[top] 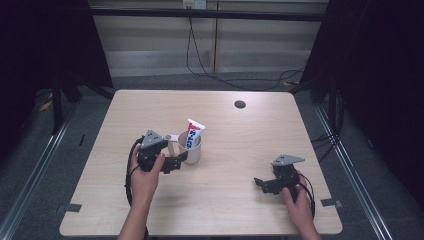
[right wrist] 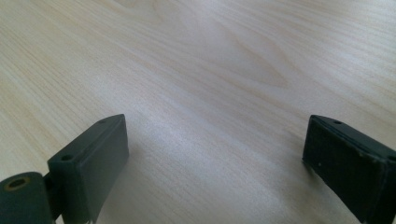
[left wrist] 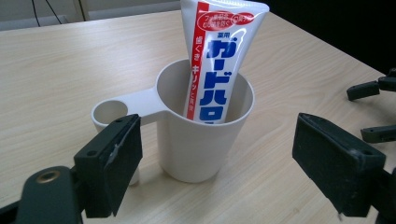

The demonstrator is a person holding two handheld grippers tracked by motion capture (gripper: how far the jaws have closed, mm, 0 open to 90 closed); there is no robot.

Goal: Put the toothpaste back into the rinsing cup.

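Worktop: your light wood-grain worktop (top: 235, 150) has rounded corners.
Hole: you see a small dark round hole (top: 240, 104) near its far edge.
Cable: a black cable (top: 192, 55) hangs down the pale wall panel (top: 155, 40) behind.
Floor: grey floor (top: 45, 150) lies around.

Cup (top: 191, 149) stands on table (top: 235, 210), left of centre. Toothpaste tube (top: 193, 133) stands in cup, leaning on its far rim. Cup's handle (top: 172, 138) juts left. Left gripper (top: 177, 162) just before cup (jaws wide, apart from it). Right gripper (top: 260, 183) well to the right, nearer front edge. Round hole (top: 240, 104) far behind.
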